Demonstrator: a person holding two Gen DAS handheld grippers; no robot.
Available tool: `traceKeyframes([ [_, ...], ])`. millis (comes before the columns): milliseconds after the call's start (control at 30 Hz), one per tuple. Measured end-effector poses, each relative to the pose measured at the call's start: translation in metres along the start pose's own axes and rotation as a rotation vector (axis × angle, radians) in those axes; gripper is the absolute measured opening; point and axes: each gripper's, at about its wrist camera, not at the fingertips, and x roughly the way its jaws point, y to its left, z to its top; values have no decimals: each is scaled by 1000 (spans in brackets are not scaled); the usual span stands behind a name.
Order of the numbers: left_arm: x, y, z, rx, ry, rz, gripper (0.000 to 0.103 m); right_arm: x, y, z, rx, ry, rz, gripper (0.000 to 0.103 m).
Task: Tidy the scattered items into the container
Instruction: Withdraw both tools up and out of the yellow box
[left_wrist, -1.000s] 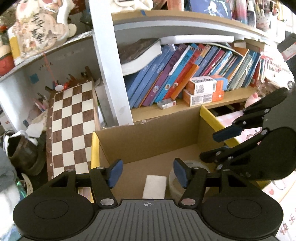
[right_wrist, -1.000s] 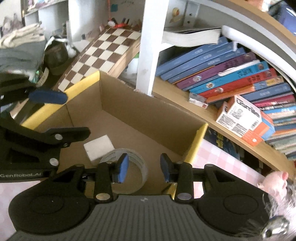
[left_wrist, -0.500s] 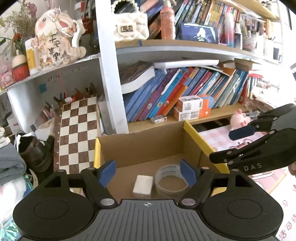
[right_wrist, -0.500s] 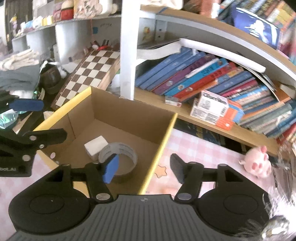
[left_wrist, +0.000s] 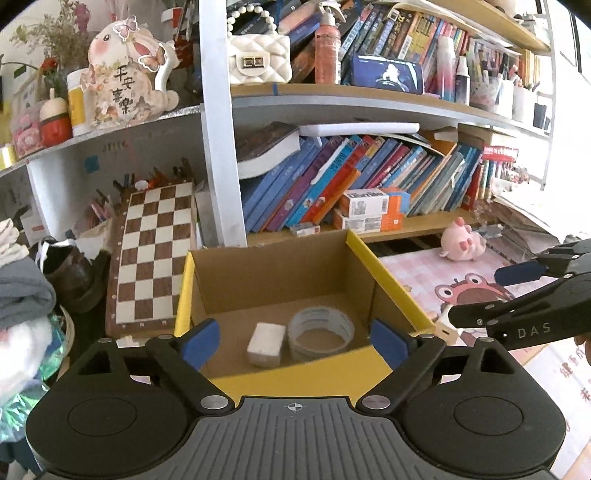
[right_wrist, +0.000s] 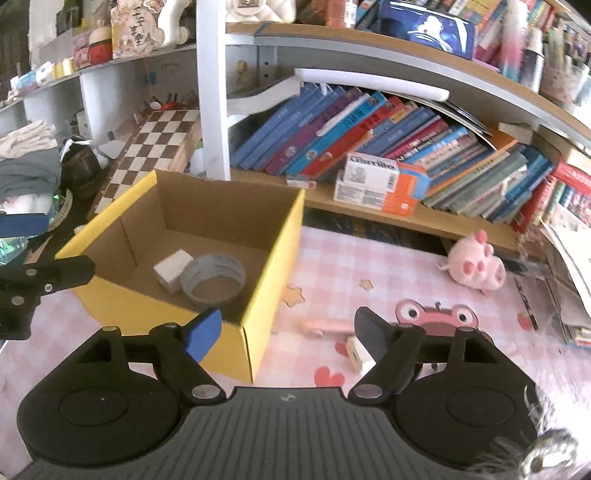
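Observation:
A yellow-edged cardboard box (left_wrist: 360, 247) (right_wrist: 284, 243) stands on the pink checked mat. Inside lie a white block (left_wrist: 266, 343) (right_wrist: 171, 269) and a roll of tape (left_wrist: 320, 328) (right_wrist: 213, 280). My left gripper (left_wrist: 295, 341) is open and empty, held above the box's near edge. My right gripper (right_wrist: 286, 332) is open and empty, above the box's right corner. On the mat lie a pink plush pig (right_wrist: 474, 266) (left_wrist: 461, 245), a pink pen-like item (right_wrist: 327, 326) and a small white box (right_wrist: 360, 354).
A bookshelf full of books (left_wrist: 332, 184) stands behind the box. A chessboard (left_wrist: 153, 254) leans at the left beside clothes and a dark shoe (left_wrist: 70, 273). Stacked papers (right_wrist: 569, 258) lie at the mat's right edge.
Both grippers have pulled up and back from inside the box and opened wider. The tape roll and white block stay in the box.

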Motion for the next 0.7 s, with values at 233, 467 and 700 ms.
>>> traceKeyframes([
  [233, -4, -8, -15, 12, 31, -15, 94, -7, -5, -20, 34, 21, -34, 91],
  [467, -2, -15, -26, 5, 76, -22, 94, -9, -9, -38, 59, 42, -67, 100],
  [700, -2, -19, -33, -21, 102, -12, 95, -11, -12, -53, 91, 57, -82, 100],
])
